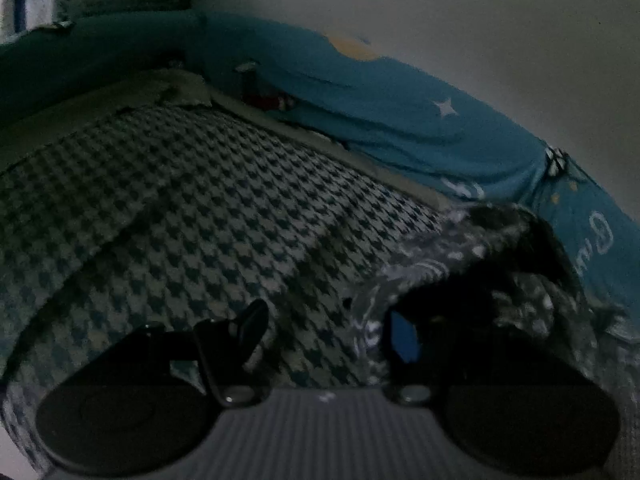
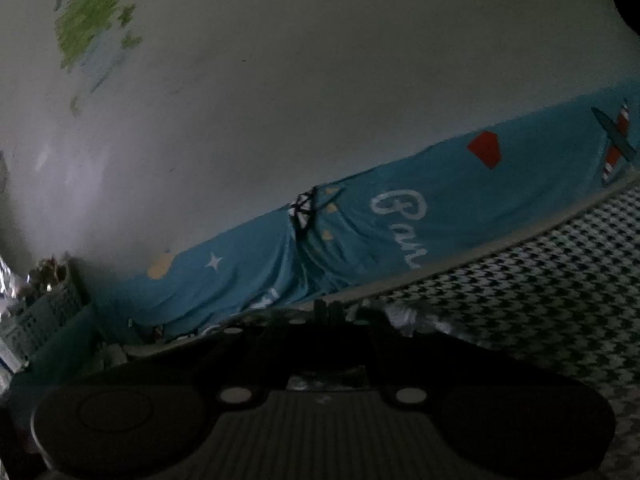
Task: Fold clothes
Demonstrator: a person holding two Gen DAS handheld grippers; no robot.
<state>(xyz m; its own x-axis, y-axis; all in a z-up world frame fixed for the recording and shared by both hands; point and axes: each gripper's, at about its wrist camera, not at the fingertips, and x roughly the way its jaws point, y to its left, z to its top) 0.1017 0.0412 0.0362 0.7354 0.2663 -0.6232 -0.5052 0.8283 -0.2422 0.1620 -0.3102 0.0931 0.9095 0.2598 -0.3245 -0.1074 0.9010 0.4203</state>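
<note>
A dark garment with a pale swirling print [image 1: 460, 276] lies crumpled on the houndstooth bed cover [image 1: 208, 200], ahead and to the right of the left gripper [image 1: 328, 328]. Its near edge touches the right finger [image 1: 400, 336] of that gripper, and a dark fold rises just beyond the fingertip. The left gripper is released: its two fingers stand well apart with bare houndstooth cover between them, and nothing lies in the gap.

In the right wrist view the same printed garment [image 2: 416, 320] shows only as a pale strip just beyond and slightly right of the right gripper [image 2: 328, 312]. The fingers of that gripper are dark and merge with the shadow in front of the camera; whether they are closed, or grasp the cloth, cannot be told.

To the left of the left gripper the bed cover runs open and flat to a pale border strip [image 1: 280, 128] at its far edge. Beyond that border a blue printed sheet [image 1: 400, 120], bearing a white star and white lettering, hangs along the pale wall [image 1: 440, 20]. To the right of the right gripper the houndstooth cover [image 2: 540, 300] also lies open. Far left of the right gripper stands a lattice crate [image 2: 44, 320] with indistinct contents, and a green painted patch [image 2: 92, 12] marks the wall above.
</note>
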